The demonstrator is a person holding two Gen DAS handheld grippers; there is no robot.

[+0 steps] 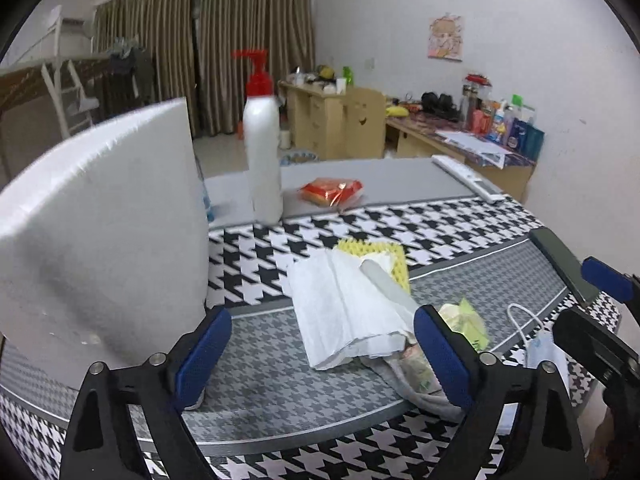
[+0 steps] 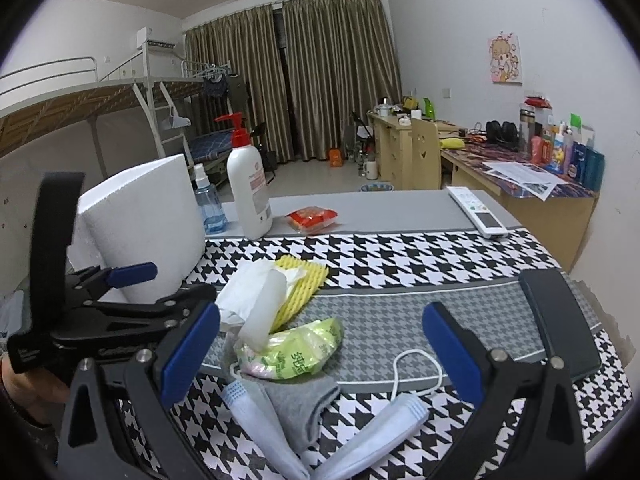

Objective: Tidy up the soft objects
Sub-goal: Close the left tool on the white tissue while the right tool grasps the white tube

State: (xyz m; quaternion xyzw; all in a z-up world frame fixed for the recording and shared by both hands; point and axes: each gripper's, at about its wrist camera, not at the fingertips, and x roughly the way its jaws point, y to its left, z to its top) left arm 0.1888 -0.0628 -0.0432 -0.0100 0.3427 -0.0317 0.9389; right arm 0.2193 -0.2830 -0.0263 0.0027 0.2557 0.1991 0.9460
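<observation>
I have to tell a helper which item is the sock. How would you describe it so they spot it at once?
Start at the big white foam block, then come toward the near edge of the houndstooth cloth. Under the pale green packet lies the grey sock, the only plain grey knitted item, beside the light blue face mask.

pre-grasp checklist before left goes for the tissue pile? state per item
1. Left gripper fingers apart, nothing clamped: ok.
2. White tissue lies ahead between the left fingers, unobstructed on its near side: ok.
3. Pile is tangled: a white tube rests on the tissue, with the yellow foam net under them: not ok for a clean single pick.
4. Foam block stands close on the left of the left gripper: clearance cannot tell.
5. Right gripper open and empty, above the grey sock and face mask: ok.
6. Where the soft items go: no bin visible, cannot tell.
</observation>
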